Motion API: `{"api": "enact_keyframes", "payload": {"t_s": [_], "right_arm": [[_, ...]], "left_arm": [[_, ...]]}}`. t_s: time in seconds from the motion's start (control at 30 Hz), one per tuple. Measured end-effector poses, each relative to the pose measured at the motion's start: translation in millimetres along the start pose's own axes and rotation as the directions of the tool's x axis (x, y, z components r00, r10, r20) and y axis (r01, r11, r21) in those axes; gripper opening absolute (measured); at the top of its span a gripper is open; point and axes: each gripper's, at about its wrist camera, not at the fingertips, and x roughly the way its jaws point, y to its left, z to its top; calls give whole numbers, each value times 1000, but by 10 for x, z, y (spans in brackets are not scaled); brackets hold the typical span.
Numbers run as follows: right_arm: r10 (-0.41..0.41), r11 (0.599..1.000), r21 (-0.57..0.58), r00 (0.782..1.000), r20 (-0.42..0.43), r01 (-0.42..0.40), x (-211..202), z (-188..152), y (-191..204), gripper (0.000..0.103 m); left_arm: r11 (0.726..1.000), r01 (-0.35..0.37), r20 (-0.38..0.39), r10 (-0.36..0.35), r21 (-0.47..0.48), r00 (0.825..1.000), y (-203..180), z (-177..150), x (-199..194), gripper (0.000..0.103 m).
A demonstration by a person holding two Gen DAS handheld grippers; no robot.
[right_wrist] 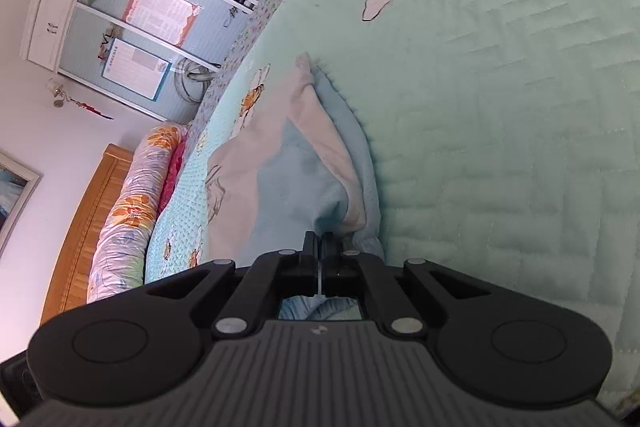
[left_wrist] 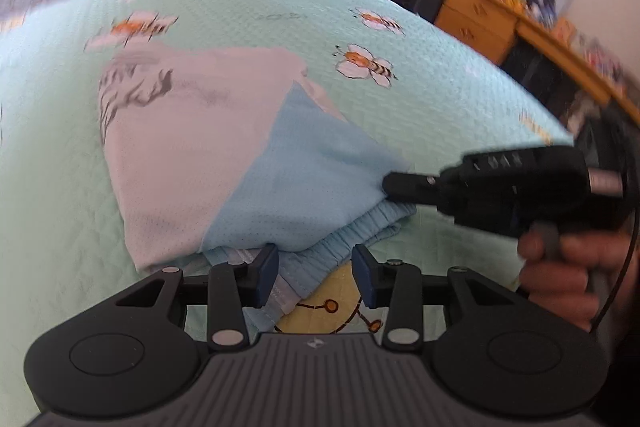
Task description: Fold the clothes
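A light blue and white garment (left_wrist: 224, 155) lies partly folded on the mint bedspread (left_wrist: 440, 99). Its ribbed blue waistband (left_wrist: 320, 263) reaches toward my left gripper (left_wrist: 316, 277), which is open with the band's edge between its fingers. From the right, my right gripper (left_wrist: 394, 183) is shut on the garment's blue corner, held by a person's hand (left_wrist: 560, 267). In the right wrist view the right gripper (right_wrist: 320, 247) pinches the blue and white cloth (right_wrist: 304, 167), its jaws closed with fabric between them.
The bedspread (right_wrist: 500, 127) carries bee prints (left_wrist: 364, 65). A wooden dresser (left_wrist: 480, 15) and dark items stand beyond the bed's right edge. A floral rolled quilt (right_wrist: 132, 211) lies against a wooden headboard (right_wrist: 80, 239). A wardrobe with posters (right_wrist: 160, 7) is behind.
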Motion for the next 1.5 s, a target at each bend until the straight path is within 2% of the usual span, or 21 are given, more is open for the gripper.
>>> {"api": "enact_keyframes", "payload": {"t_s": [0.03,0.1,0.2,0.27,0.33,0.37,0.43,0.5,0.7,0.73,0.8,0.87,1.0,1.03,1.1,1.13,1.17,1.2,1.27,1.37,1.5], "right_arm": [[13,1000,2,1000,-1,-13,-8,-9,6,5],[18,1000,4,1000,0,-18,-13,-17,15,28],[19,1000,10,1000,0,-19,10,-27,10,29],[22,1000,1,1000,-4,-22,35,-33,21,28],[14,1000,-11,1000,-10,-14,72,-43,27,15],[2,1000,-16,1000,-12,-3,86,-50,29,3],[-13,1000,-24,1000,-10,13,84,-64,40,0],[4,999,-53,1000,11,-3,6,-73,98,0],[-44,998,-45,998,-35,43,8,-67,6,4],[-31,999,-26,999,-33,30,-24,-69,-16,6],[-29,997,-72,1000,7,30,-161,-87,68,23],[-16,989,-148,999,45,22,-271,-84,209,23],[39,974,-227,996,77,-21,-183,21,361,24],[34,971,-238,996,82,-14,-102,57,348,24],[-88,963,-250,994,67,102,120,97,256,24],[-140,954,-259,988,58,150,176,85,203,21],[-183,944,-269,982,50,190,204,59,148,8],[-186,943,-271,981,49,192,164,43,121,9],[-152,951,-264,987,56,161,20,23,93,11],[-85,936,-331,990,111,118,-117,46,298,24],[-34,909,-408,990,137,87,164,238,638,34]], "left_arm": [[997,26,1,-26,-66,1000,81,2,4,43],[978,77,10,-77,-195,997,240,4,12,43],[937,136,30,-133,-321,991,391,-23,11,43],[920,148,30,-147,-363,989,441,-11,42,43],[897,150,29,-152,-415,988,498,2,101,40],[891,158,35,-158,-426,987,508,-4,90,38],[877,174,49,-170,-448,984,528,-16,68,13],[864,188,63,-180,-467,982,548,-29,42,4],[876,183,88,-161,-447,983,622,-77,-186,3],[877,183,92,-158,-444,983,634,-85,-224,6],[881,181,101,-152,-437,983,659,-101,-300,20],[897,171,118,-134,-408,984,662,-40,-323,34],[939,128,160,-80,-320,984,645,186,-275,37],[942,88,124,-50,-325,991,684,192,-144,37],[930,8,43,9,-367,999,785,146,84,32],[919,12,41,4,-394,999,856,80,106,31],[912,34,57,-12,-408,998,888,30,61,31],[906,54,71,-26,-420,997,919,-16,16,32],[906,67,86,-34,-419,996,952,-32,-85,32],[936,52,127,-7,-349,992,890,121,-174,36],[964,29,158,14,-264,987,862,472,8,38]]}}
